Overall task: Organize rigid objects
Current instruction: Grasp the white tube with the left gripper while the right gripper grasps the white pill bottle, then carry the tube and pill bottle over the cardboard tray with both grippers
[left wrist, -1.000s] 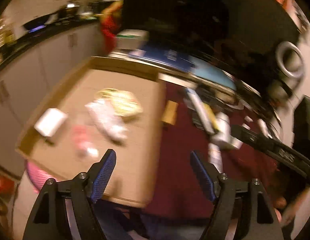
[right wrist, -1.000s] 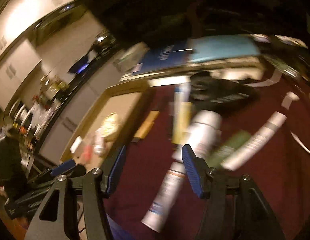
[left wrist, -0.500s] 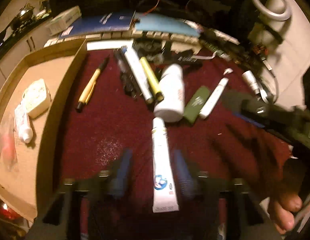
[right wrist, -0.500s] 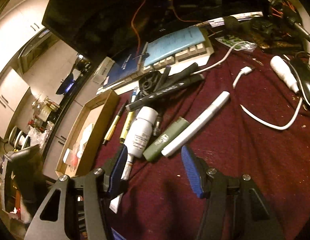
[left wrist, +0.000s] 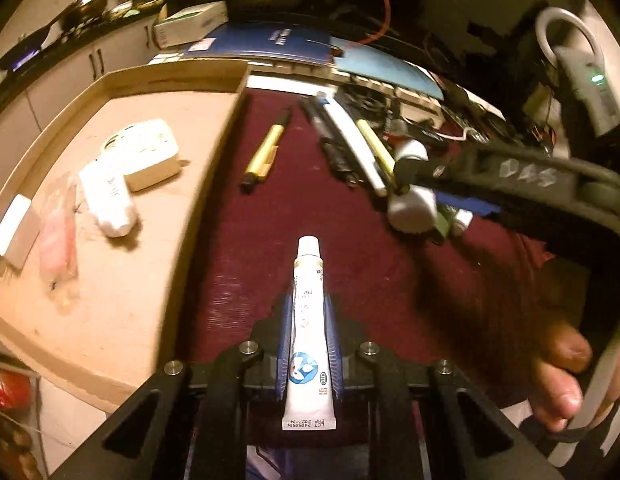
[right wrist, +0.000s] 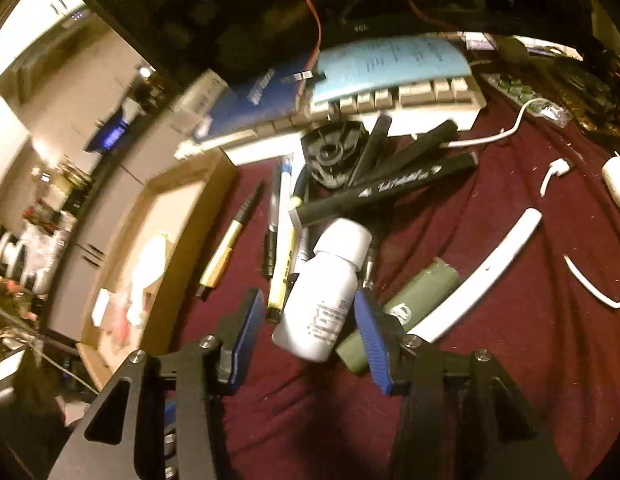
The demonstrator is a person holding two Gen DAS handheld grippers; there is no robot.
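A white tube lies on the maroon cloth, and my left gripper is closing with both blue pads pressed against the tube's sides. A white bottle lies tilted in a pile of pens. My right gripper straddles it with jaws closing; the left pad still stands clear of the bottle. In the left wrist view the right gripper reaches in from the right over that bottle.
A cardboard tray at the left holds a white charger, a small white bottle, a pink packet and a white block. A gold pen, yellow pen, black markers, green cylinder and white stick crowd the cloth. A keyboard sits behind.
My left gripper swung from the tray over to the tube, sank, and closed on it. My right gripper came down over the white bottle and its jaws narrowed.
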